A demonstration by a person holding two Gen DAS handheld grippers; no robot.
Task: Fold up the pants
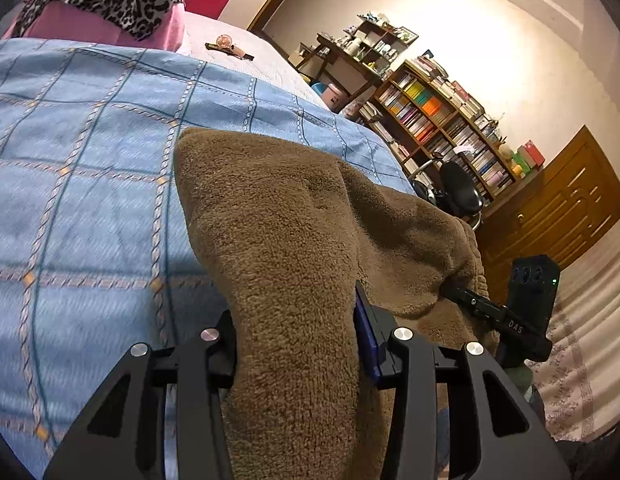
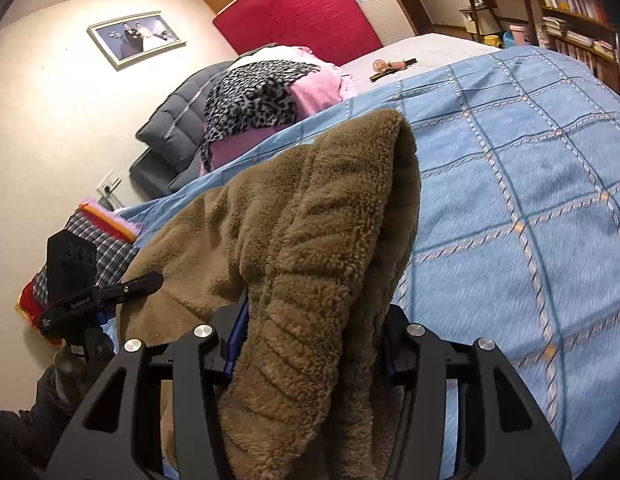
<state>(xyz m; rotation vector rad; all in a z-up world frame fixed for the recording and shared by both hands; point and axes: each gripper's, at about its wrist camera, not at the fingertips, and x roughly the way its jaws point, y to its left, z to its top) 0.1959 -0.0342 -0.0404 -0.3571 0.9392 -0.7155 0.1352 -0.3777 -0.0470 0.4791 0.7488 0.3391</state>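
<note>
Brown fleece pants (image 1: 278,216) lie on a blue checked bedspread (image 1: 90,168), bunched up toward both cameras. My left gripper (image 1: 298,344) is shut on a thick fold of the pants, which drapes over and hides its fingertips. My right gripper (image 2: 310,332) is shut on the ribbed waistband of the pants (image 2: 310,240). The right gripper also shows in the left wrist view (image 1: 505,316), at the pants' right edge. The left gripper shows in the right wrist view (image 2: 106,296), at the pants' left edge.
Pink and leopard-print bedding (image 2: 262,92) is piled at the head of the bed, under a red headboard (image 2: 294,12). A small object (image 1: 230,46) lies on the far mattress. A bookshelf (image 1: 441,120), an office chair (image 1: 457,188) and a wooden cabinet (image 1: 557,208) stand beside the bed.
</note>
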